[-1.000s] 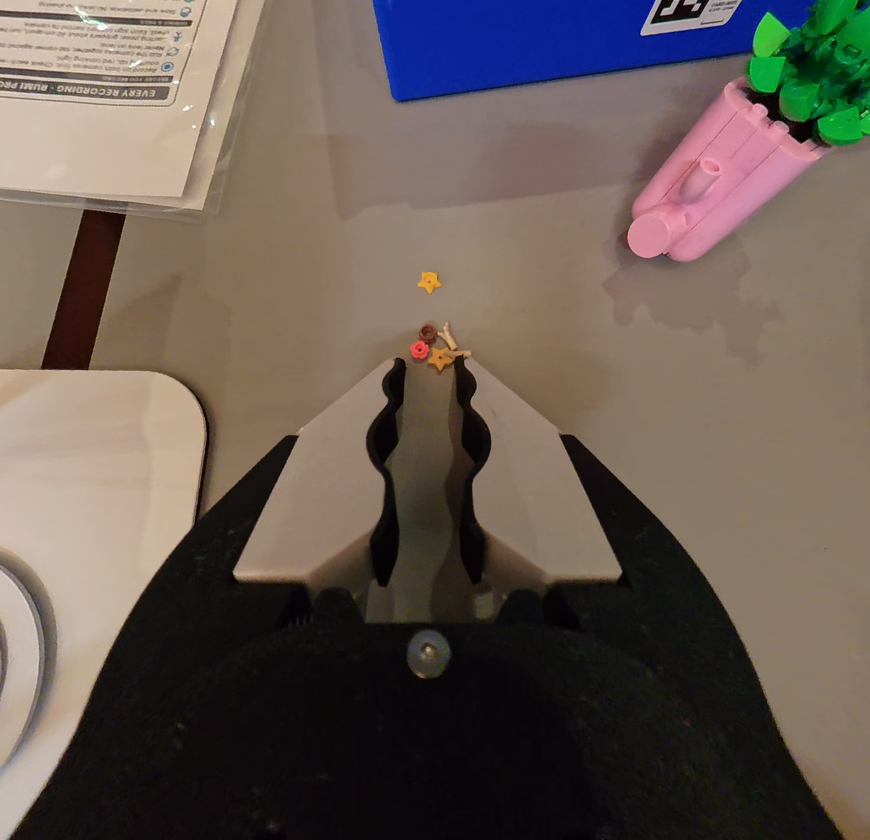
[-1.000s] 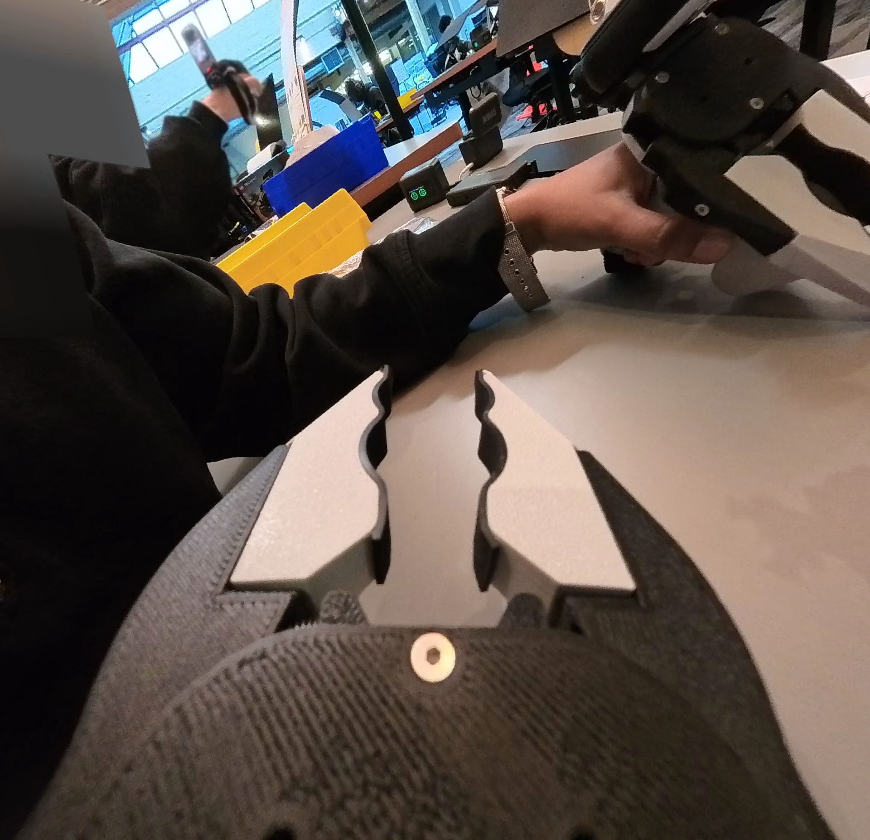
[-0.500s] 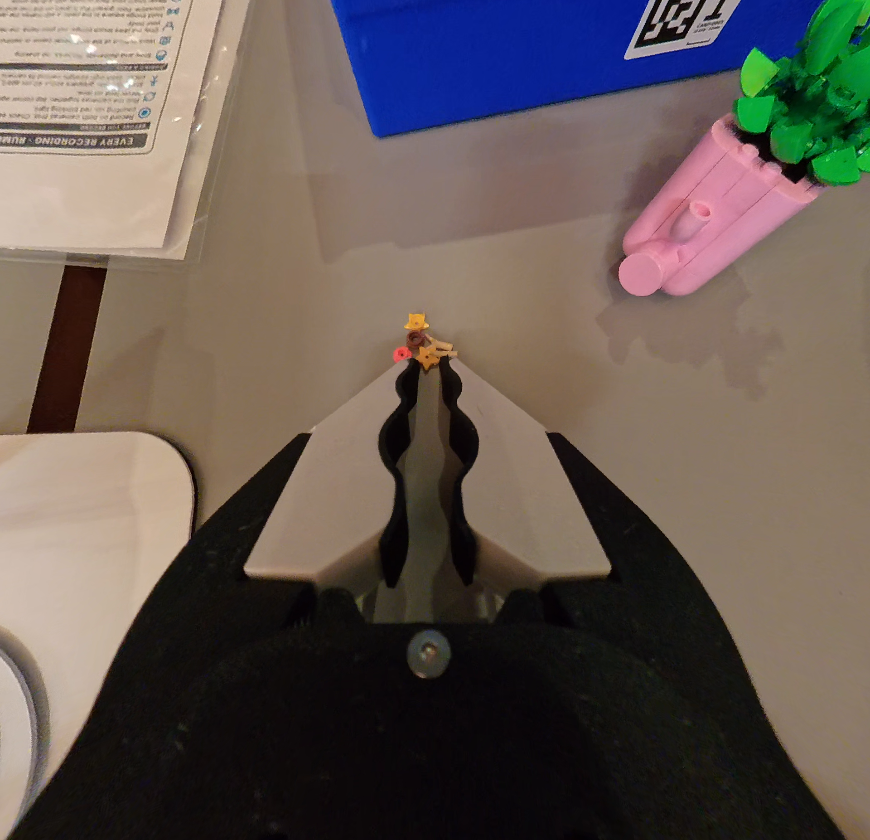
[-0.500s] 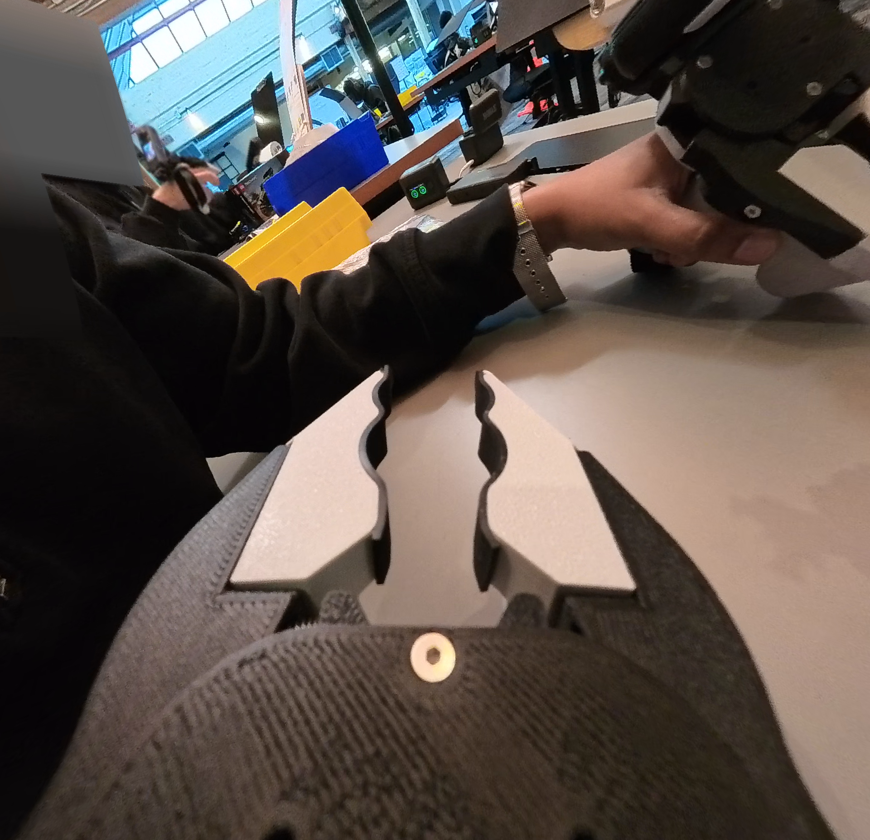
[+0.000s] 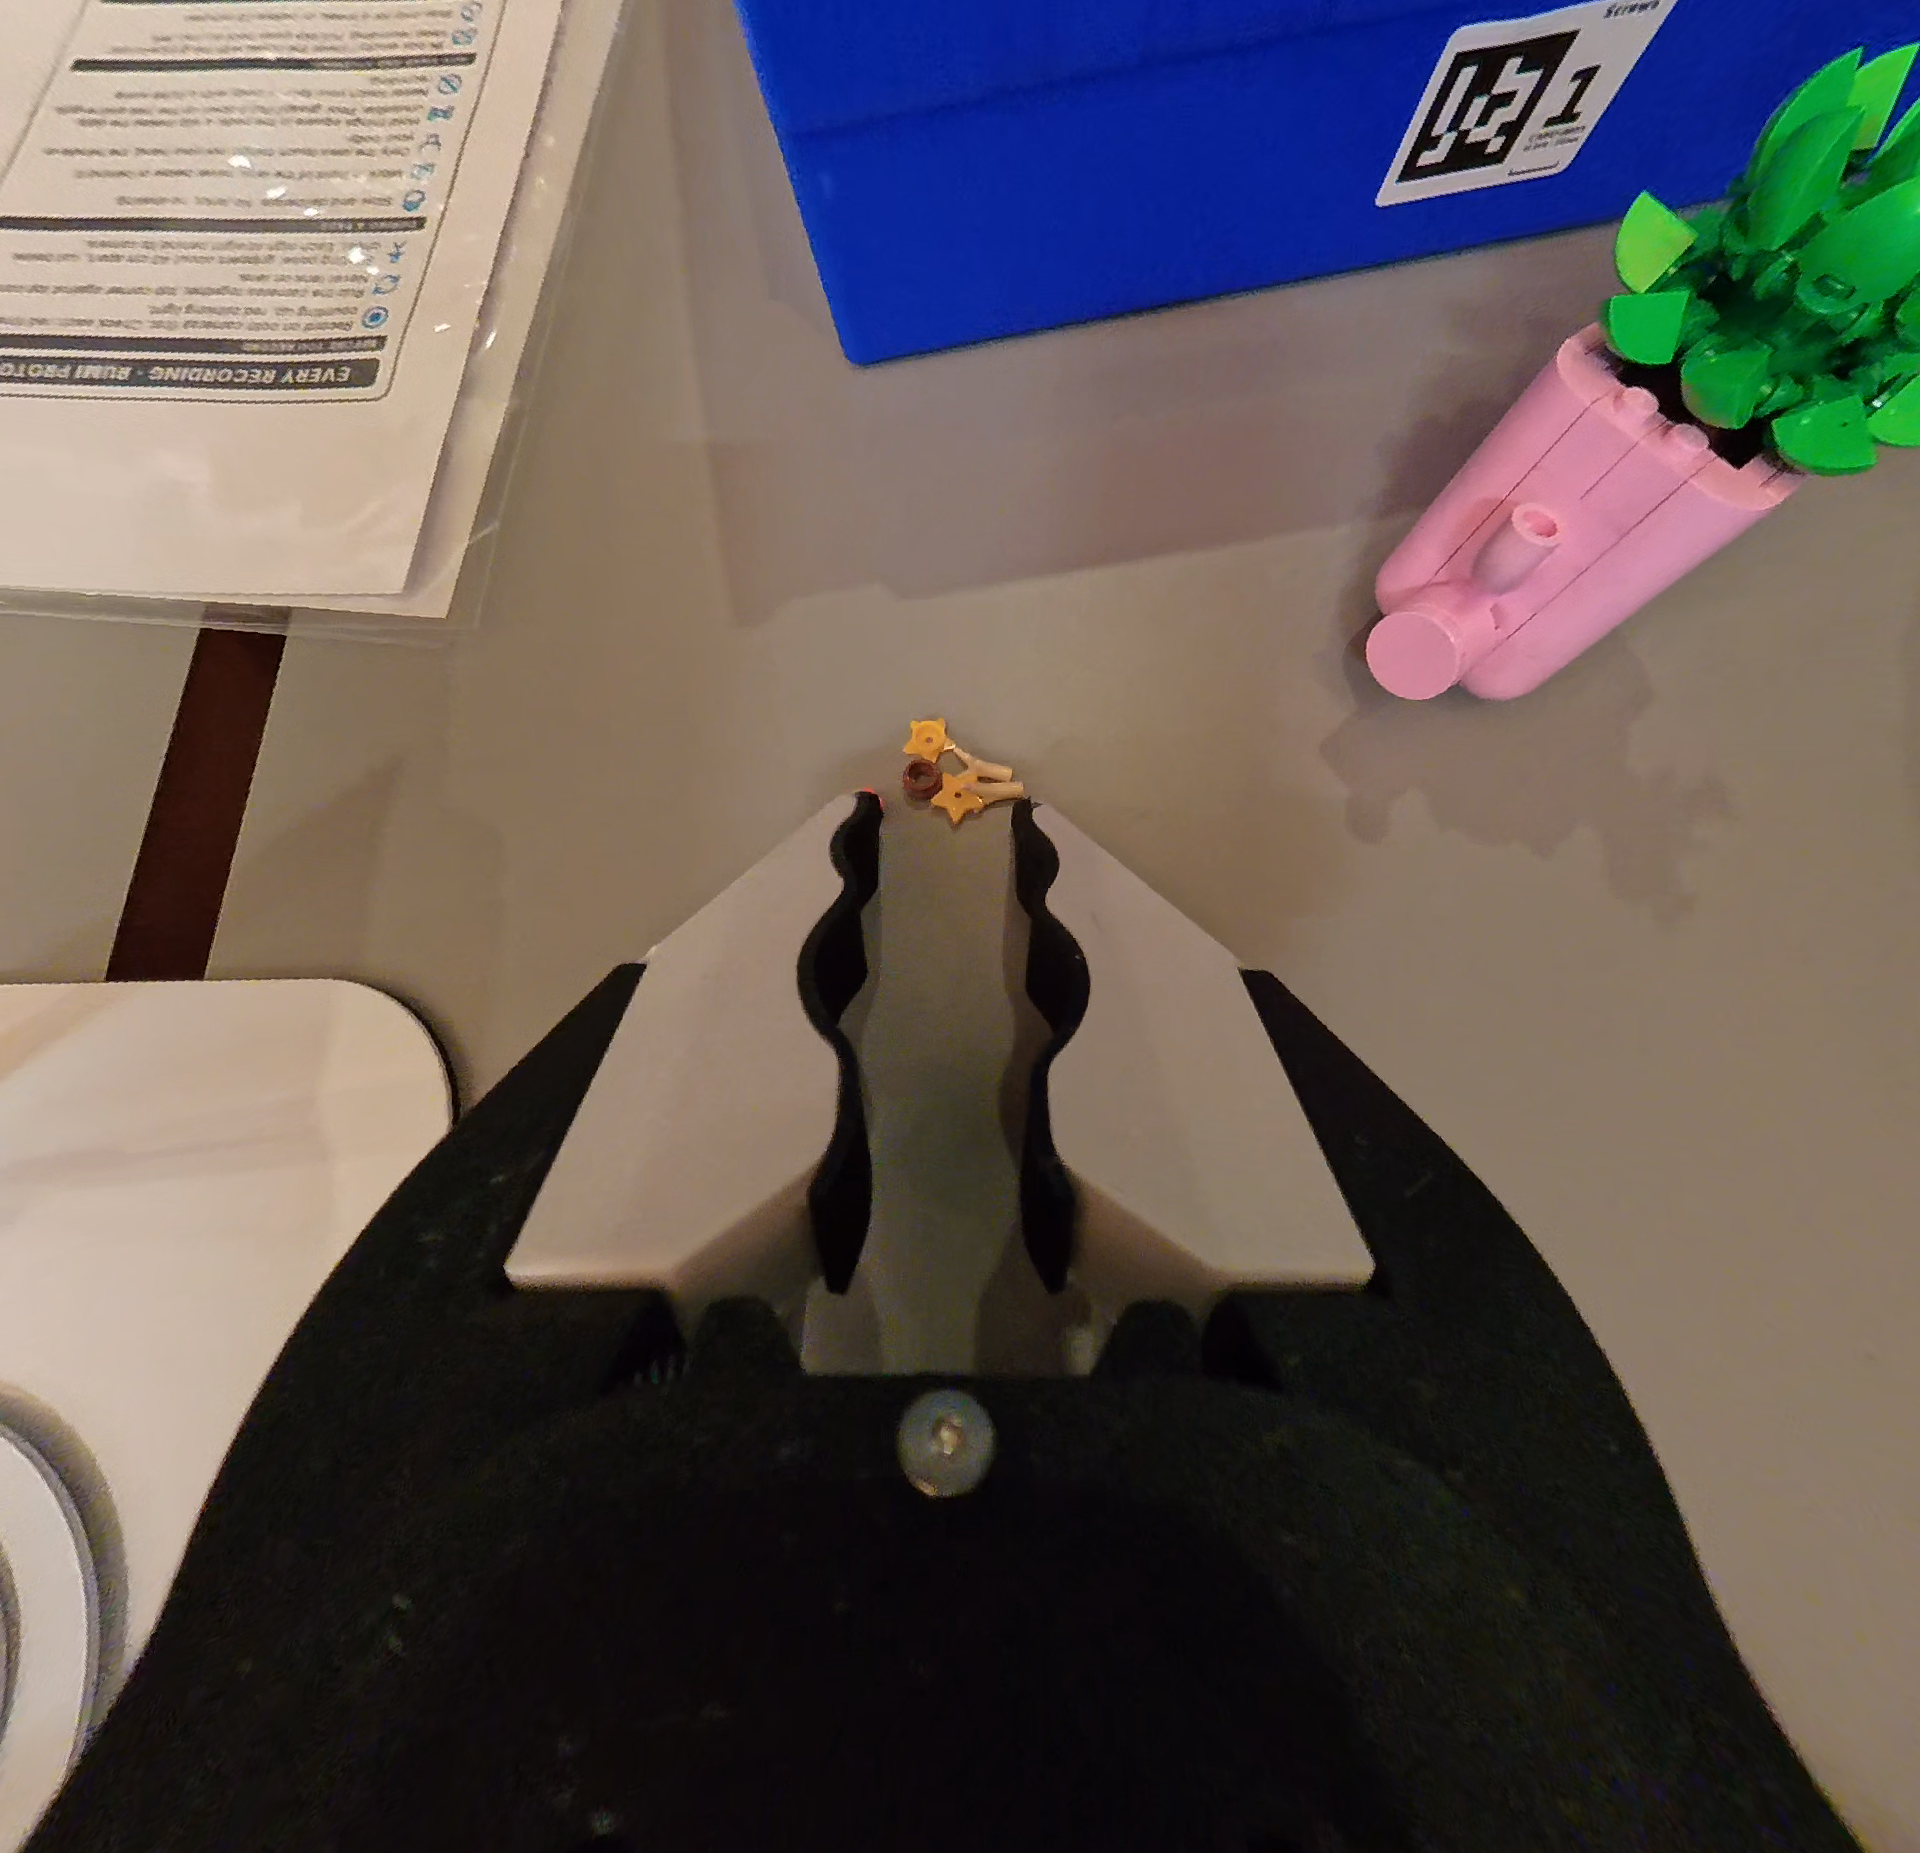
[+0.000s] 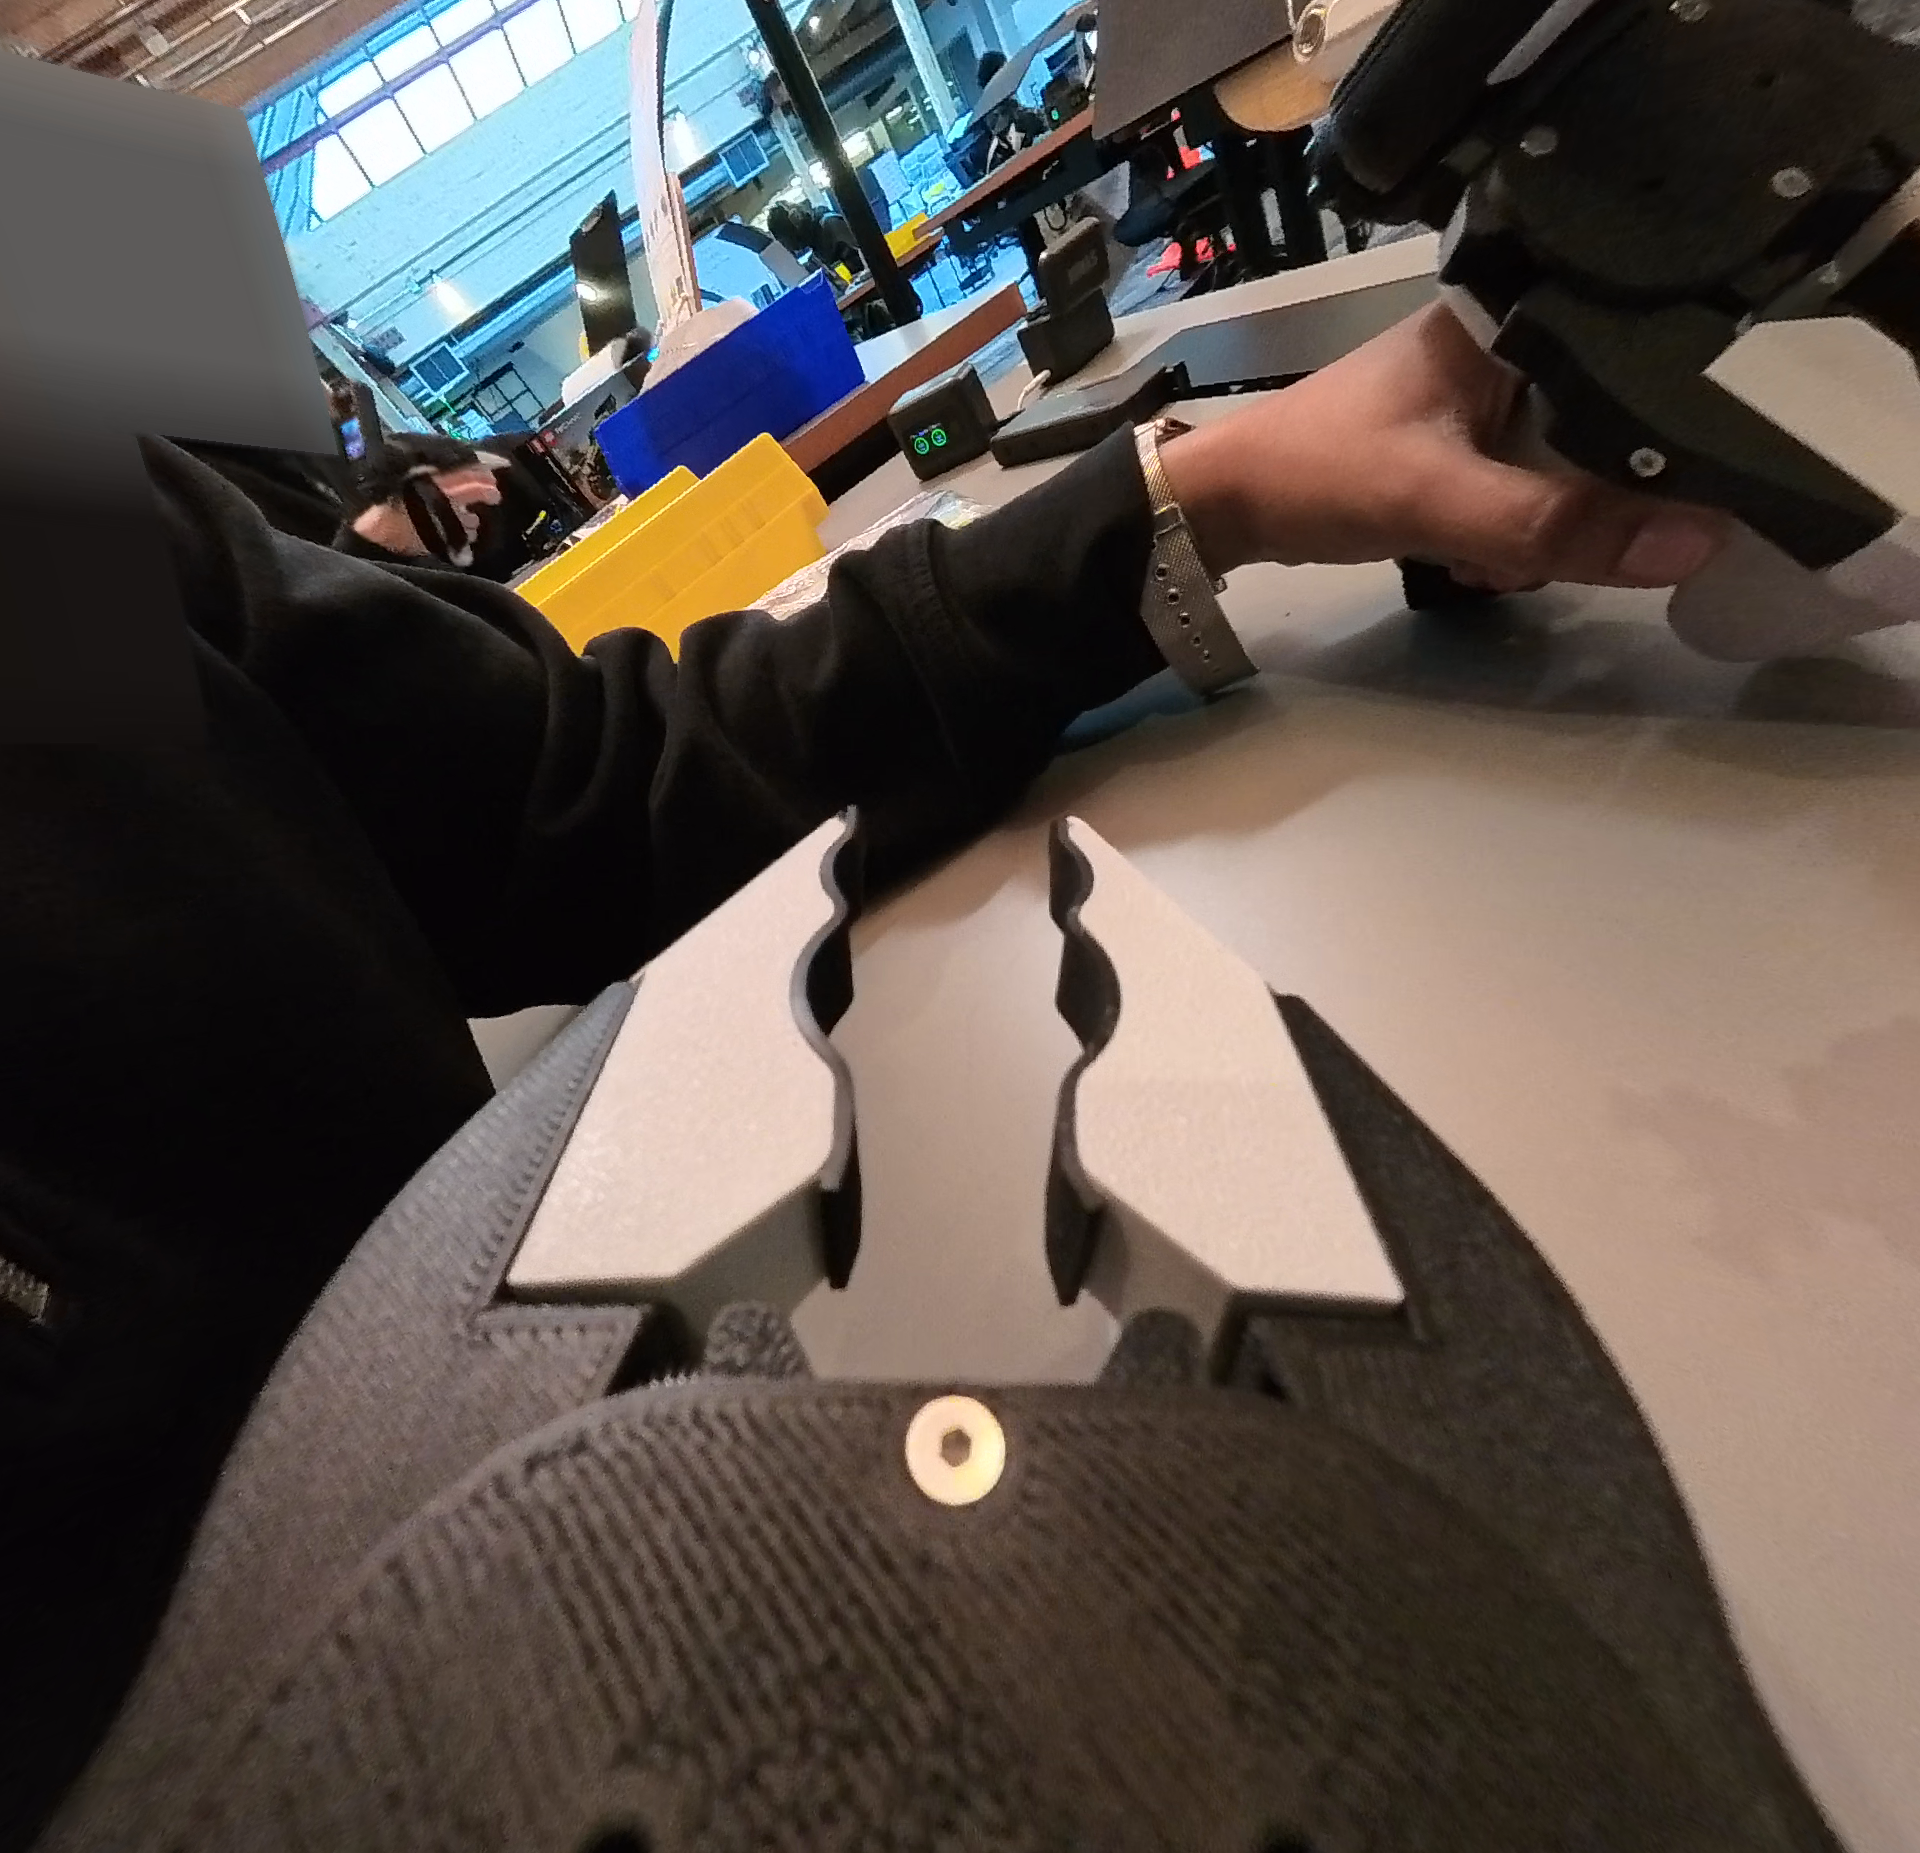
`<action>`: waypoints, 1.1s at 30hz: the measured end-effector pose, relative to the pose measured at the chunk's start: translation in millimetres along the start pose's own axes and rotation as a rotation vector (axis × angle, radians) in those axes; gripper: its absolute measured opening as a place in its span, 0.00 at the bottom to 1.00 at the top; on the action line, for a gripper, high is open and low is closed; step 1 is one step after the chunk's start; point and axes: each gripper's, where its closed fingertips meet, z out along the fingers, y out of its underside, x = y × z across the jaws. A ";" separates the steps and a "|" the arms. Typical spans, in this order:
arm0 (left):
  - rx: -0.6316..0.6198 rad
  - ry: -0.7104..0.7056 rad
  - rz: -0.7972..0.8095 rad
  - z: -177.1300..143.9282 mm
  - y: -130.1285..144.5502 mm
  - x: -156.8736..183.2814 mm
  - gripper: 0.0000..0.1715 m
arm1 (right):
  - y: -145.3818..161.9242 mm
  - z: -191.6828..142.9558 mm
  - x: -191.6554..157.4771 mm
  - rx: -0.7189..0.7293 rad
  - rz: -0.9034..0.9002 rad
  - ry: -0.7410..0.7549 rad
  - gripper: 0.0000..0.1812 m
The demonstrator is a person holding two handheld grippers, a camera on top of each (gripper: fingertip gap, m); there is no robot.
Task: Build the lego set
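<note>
Left gripper [image 5: 945, 816]: jaws apart with a moderate gap, nothing between them, tips lowered to the grey table [image 5: 1455, 1076] just short of a cluster of tiny lego pieces. Cluster: one yellow star piece [image 5: 925, 738] farthest out; a brown ring [image 5: 920, 780] just behind it; a second yellow star [image 5: 958, 795] beside the ring; two cream stems [image 5: 992, 777] touching that star on its right; a red piece [image 5: 871, 793] almost hidden behind the tip of the left finger [image 5: 727, 1055], whether touching it cannot be told. Pink lego pot [image 5: 1579, 546]: lying tilted on its side well to the right of the cluster, green leaves [image 5: 1787, 317] at its mouth, close to a blue bin [image 5: 1091, 120] bearing a black-and-white marker sticker [image 5: 1507, 99]. Printed sheets in clear sleeves [image 5: 239, 245]: far left of the table. White rounded board [image 5: 208, 1180]: near left, beside the gripper body. Right gripper [image 6: 951, 847]: jaws apart, gap about as wide as one finger, empty, resting low over bare table and pointed toward the person's black sleeve [image 6: 727, 743]. A hand [image 6: 1434, 494] with a wrist strap [image 6: 1184, 598] holds the left gripper at upper right of the right wrist view. Background: yellow bins [image 6: 686, 556], another blue bin [image 6: 738, 390], small dark devices [image 6: 945, 432] on the table.
</note>
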 end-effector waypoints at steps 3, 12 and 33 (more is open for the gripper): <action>-0.014 -0.005 0.018 1.4 1.6 1.3 0.14 | 0.0 -0.1 -0.3 0.001 0.003 -0.003 0.19; -0.027 -0.009 -0.036 2.8 3.2 -4.8 0.24 | 0.1 -0.2 -0.2 0.002 0.010 -0.006 0.19; -0.033 0.056 -0.053 9.6 -1.5 0.4 0.09 | 1.9 1.8 0.7 -0.010 0.020 -0.006 0.19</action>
